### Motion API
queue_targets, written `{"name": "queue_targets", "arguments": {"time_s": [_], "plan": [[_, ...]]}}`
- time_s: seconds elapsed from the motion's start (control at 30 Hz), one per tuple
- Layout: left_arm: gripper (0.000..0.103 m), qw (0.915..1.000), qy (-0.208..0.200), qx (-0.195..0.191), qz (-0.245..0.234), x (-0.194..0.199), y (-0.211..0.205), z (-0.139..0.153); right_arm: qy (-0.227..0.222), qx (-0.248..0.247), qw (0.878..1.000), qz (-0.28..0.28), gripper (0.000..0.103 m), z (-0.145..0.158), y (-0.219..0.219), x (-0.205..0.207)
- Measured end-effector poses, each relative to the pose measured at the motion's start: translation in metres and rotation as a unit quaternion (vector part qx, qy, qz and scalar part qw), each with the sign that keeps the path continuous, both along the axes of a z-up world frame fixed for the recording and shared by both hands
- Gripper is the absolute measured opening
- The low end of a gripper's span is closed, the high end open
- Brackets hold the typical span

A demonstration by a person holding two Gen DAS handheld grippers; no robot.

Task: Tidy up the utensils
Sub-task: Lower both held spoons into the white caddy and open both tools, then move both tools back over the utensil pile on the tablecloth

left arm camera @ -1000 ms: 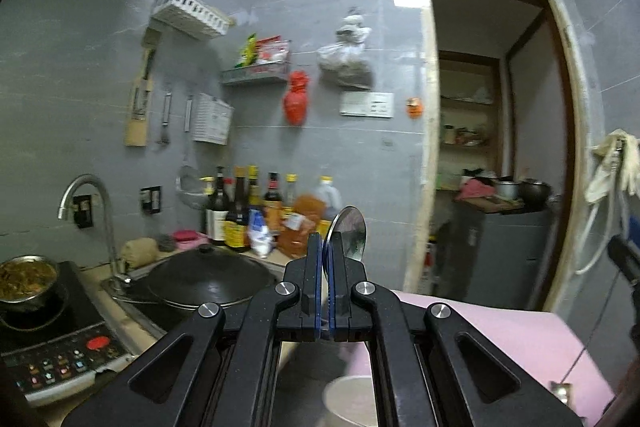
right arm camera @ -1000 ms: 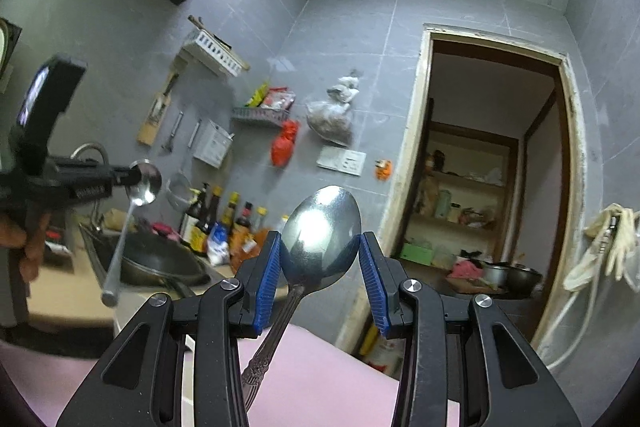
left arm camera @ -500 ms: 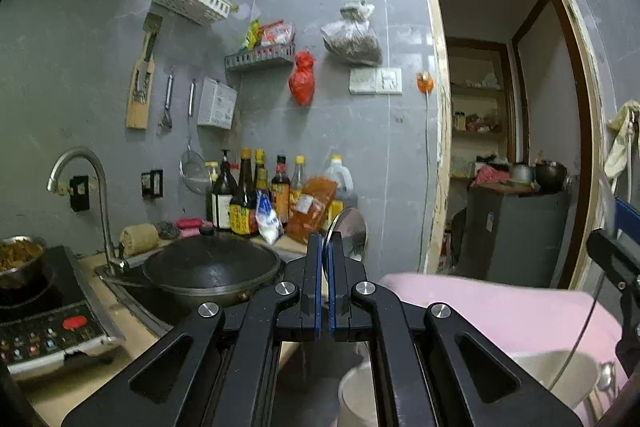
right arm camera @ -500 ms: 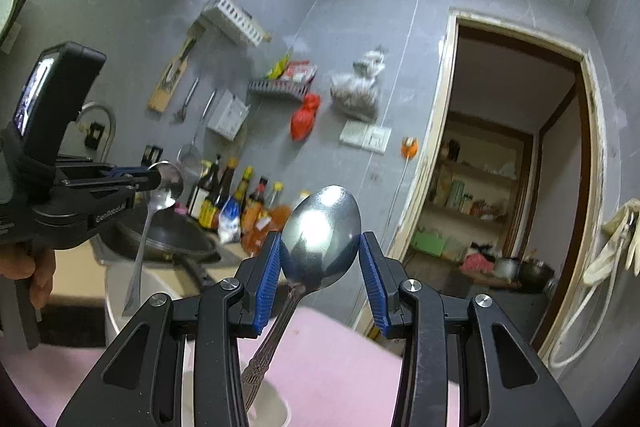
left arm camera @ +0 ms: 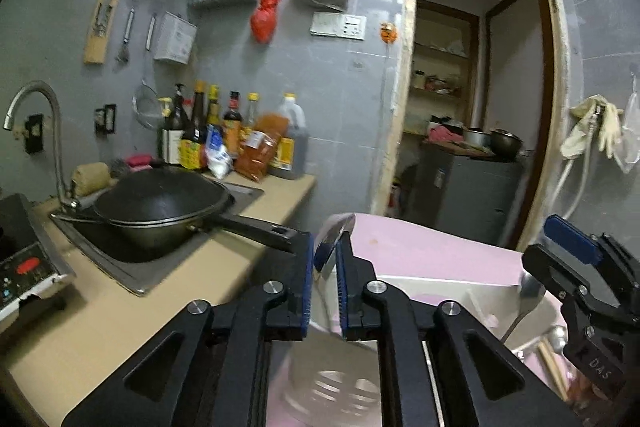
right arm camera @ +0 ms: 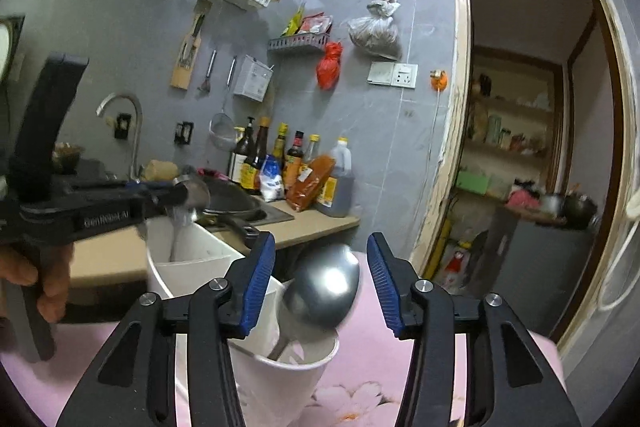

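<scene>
Your right claw (right arm camera: 322,285) stands wide, its blue pads clear on both sides of spoon 1 (right arm camera: 324,287), whose bowl floats between them while its handle already sits inside the white utensil holder (right arm camera: 280,367) on the pink surface (right arm camera: 400,387). Your left claw (left arm camera: 324,287) is narrow, pads nearly together on spoon 2 (left arm camera: 332,243), the bowl seen edge-on just above the pads; in the right wrist view that same spoon (right arm camera: 192,195) hangs with its handle down into the holder's far-left compartment. Judgement: both spoons are at the release stage. Risk 1: spoon 1 appears blurred and tilted, so it may tip against the rim and rock the light holder. Risk 2: if you open the left claw while spoon 2 is angled, its handle may catch the divider and land outside. Risk 3: the 2 claws work near each other over 1 holder; a sideways withdrawal could knock it toward the wok (left arm camera: 160,203) in the sink on the left.
</scene>
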State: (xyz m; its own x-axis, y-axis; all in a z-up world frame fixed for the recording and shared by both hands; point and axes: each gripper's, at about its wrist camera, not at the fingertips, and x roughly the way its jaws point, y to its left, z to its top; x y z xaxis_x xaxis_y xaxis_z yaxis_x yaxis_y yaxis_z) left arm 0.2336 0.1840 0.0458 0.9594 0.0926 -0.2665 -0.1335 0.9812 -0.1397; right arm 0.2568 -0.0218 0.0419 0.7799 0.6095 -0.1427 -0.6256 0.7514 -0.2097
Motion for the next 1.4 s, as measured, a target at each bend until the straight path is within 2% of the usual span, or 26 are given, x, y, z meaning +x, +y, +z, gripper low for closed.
{"name": "queue_targets", "arguments": {"time_s": [0.1,0.2,0.27,0.33,0.43,0.47,0.53,0.7,0.83,1.0,1.17,1.33,1.4], "plan": [[0.03,0.9999,-0.011,-0.008,-0.01,-0.008,-0.007,0.009,0.014,0.024,1.0,0.002,0.051,0.01,-0.011,-0.002],[0.035,0.9994,-0.026,-0.014,-0.018,-0.018,-0.015,0.02,0.017,0.044,0.999,-0.007,0.056,0.022,-0.026,-0.006],[0.039,0.9992,-0.028,-0.013,-0.027,-0.023,-0.024,0.028,0.013,0.052,0.998,-0.02,0.07,0.03,-0.037,-0.009],[0.056,0.9989,-0.033,-0.008,-0.032,-0.028,-0.034,0.033,0.006,0.063,0.997,-0.035,0.08,0.036,-0.053,-0.014],[0.076,0.998,-0.052,0.007,-0.036,-0.038,-0.056,0.039,-0.01,0.067,0.996,-0.063,0.091,0.042,-0.075,-0.022],[0.078,0.9975,-0.057,0.013,-0.039,-0.04,-0.063,0.04,-0.014,0.069,0.995,-0.072,0.098,0.043,-0.084,-0.025],[0.085,0.9966,-0.064,0.025,-0.046,-0.044,-0.078,0.041,-0.021,0.074,0.993,-0.088,0.103,0.043,-0.101,-0.03],[0.09,0.9932,-0.064,0.055,-0.08,-0.047,-0.121,0.034,-0.029,0.071,0.988,-0.13,0.103,0.039,-0.141,-0.042],[0.09,0.9905,-0.041,0.067,-0.113,-0.042,-0.149,0.022,-0.025,0.057,0.985,-0.162,0.103,0.031,-0.168,-0.045],[0.09,0.984,0.007,0.082,-0.158,-0.03,-0.185,0.003,-0.004,0.043,0.981,-0.189,0.103,0.019,-0.195,-0.041],[0.09,0.9741,0.068,0.09,-0.196,-0.015,-0.213,-0.02,0.043,0.032,0.977,-0.208,0.103,0.003,-0.218,-0.027],[0.089,0.9633,0.134,0.08,-0.219,0.004,-0.229,-0.043,0.118,0.007,0.968,-0.22,0.103,-0.019,-0.232,-0.004],[0.085,0.9577,0.161,0.077,-0.226,0.012,-0.235,-0.053,0.145,0.005,0.965,-0.217,0.098,-0.028,-0.237,0.003]]}}
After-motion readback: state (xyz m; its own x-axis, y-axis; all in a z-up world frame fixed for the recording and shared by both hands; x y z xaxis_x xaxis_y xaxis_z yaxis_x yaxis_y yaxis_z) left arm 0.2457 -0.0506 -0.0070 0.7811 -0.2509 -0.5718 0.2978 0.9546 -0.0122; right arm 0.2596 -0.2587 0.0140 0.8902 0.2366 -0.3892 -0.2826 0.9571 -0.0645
